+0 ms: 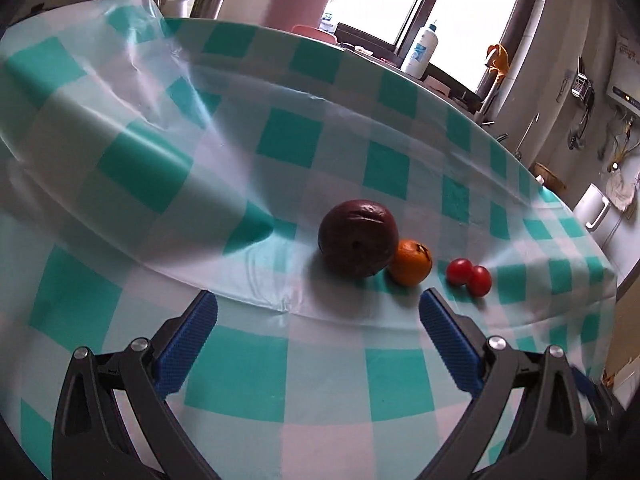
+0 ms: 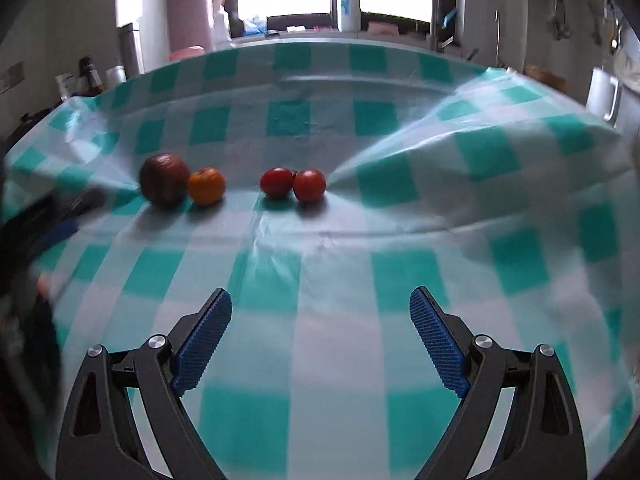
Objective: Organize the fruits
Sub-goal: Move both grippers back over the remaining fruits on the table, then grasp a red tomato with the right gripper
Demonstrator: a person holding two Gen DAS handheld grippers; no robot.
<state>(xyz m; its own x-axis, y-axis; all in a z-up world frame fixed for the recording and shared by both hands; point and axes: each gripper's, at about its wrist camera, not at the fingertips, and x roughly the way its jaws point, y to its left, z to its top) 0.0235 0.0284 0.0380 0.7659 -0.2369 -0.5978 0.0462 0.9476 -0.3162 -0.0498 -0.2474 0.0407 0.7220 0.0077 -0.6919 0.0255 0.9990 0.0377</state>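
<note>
Left gripper and right gripper: jaws wide apart, nothing held. On the checked cloth, a row: dark fruit, possibly a passion fruit, touching the orange; two tomatoes slightly apart, touching each other.

Seen from the right wrist: a teal-and-white checked tablecloth, rumpled, with a raised fold at the right. Four fruits in a loose row across the middle: a dark purple round fruit at the left, touching a small orange just beside it; then, after a gap, two red tomatoes touching each other. Right gripper low in the foreground, blue ribbed pads spread wide apart, holding nothing, well short of the fruit. At the left edge, blurred, part of the left gripper, near the purple fruit. Beyond the table, a bright window with a white bottle on the sill and a pink cylinder to the left.
</note>
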